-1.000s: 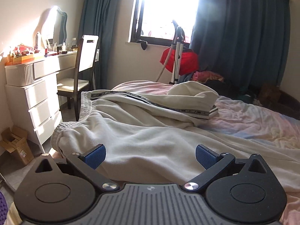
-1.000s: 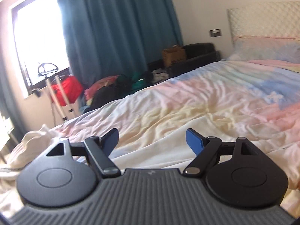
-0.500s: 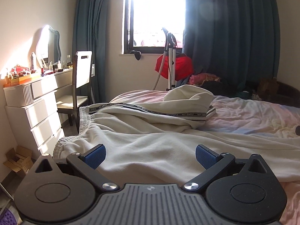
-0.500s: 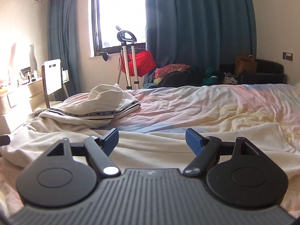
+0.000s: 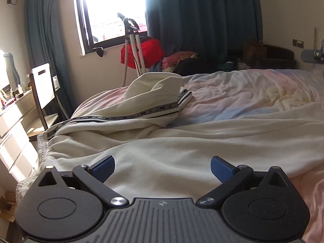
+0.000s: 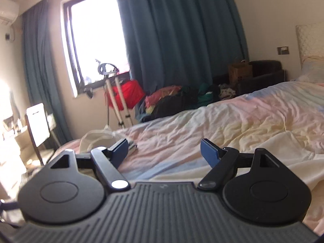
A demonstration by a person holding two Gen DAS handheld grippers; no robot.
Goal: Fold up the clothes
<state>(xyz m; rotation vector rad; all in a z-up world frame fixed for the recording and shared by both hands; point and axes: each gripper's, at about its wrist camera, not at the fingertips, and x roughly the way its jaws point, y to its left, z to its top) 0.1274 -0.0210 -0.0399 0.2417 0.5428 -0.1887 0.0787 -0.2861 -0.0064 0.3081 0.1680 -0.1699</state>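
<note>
Cream trousers (image 5: 166,141) with a black patterned side stripe lie rumpled across the bed (image 5: 253,93), the elastic waistband at the left edge and one leg folded back toward the window. My left gripper (image 5: 162,167) is open and empty, just above the cream cloth near the waistband. My right gripper (image 6: 164,151) is open and empty, raised above the bed (image 6: 243,121). In the right wrist view, parts of the cream trousers (image 6: 283,147) show at the right and far left. The right gripper's blue edge (image 5: 311,55) shows at the far right of the left wrist view.
A chair (image 5: 43,87) and a white dresser (image 5: 12,133) stand left of the bed. A garment steamer (image 5: 132,46) with a red item stands under the window. A clothes pile (image 6: 178,99) and a dark armchair (image 6: 261,75) lie beyond the bed.
Both views have swung right. The left gripper now looks more along the bed. The right gripper has lifted and tilted, so less of the trousers shows. Both stayed open.
</note>
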